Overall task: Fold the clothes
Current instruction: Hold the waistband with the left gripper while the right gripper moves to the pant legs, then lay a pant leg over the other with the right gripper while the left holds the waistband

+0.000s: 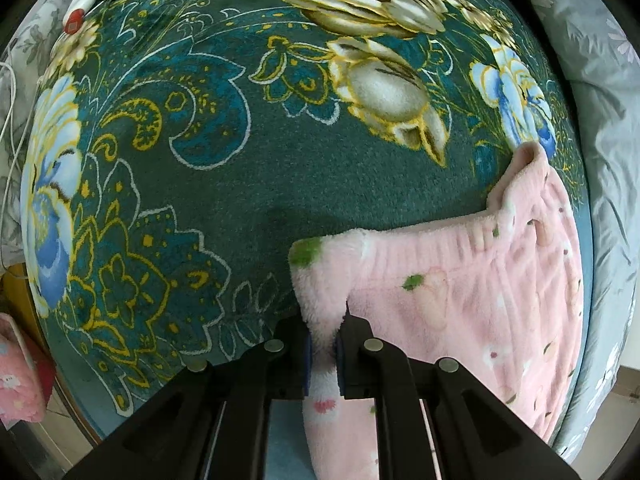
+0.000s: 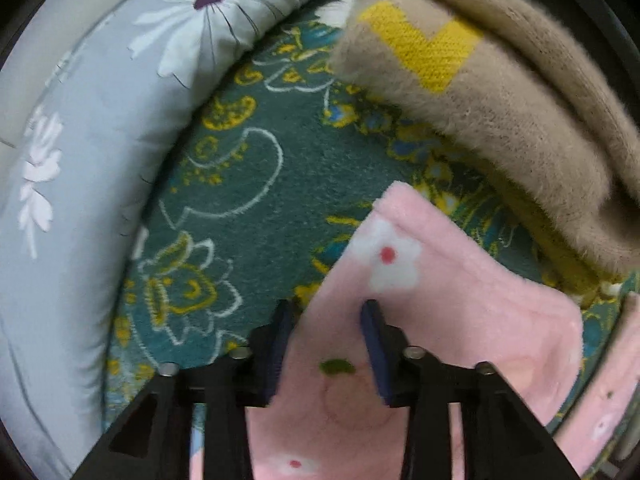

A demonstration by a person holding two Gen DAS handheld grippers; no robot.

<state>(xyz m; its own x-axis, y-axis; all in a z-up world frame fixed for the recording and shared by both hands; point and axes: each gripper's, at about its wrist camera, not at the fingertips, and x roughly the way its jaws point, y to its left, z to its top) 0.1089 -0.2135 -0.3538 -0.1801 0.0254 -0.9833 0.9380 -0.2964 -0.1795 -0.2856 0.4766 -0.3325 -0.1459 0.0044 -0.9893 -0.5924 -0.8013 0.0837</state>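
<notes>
Left tool (image 1: pixel 322 344): nearly closed, pinching a corner fold of the pink fleece garment (image 1: pixel 472 292). Right tool (image 2: pixel 326 320): wider apart, pink cloth (image 2: pixel 420 300) lying between the blue pads (image 2: pixel 374 344); real grip or not, cannot tell. Garment spread at the right part of the green floral blanket (image 1: pixel 240 184), ribbed waistband upward, lower part cut off under the tools. Much open blanket to the left and ahead. Near the right tool, a grey flowered pillow (image 2: pixel 80 168) at the left edge, a beige fuzzy garment (image 2: pixel 500 120) above, partly cut off.
</notes>
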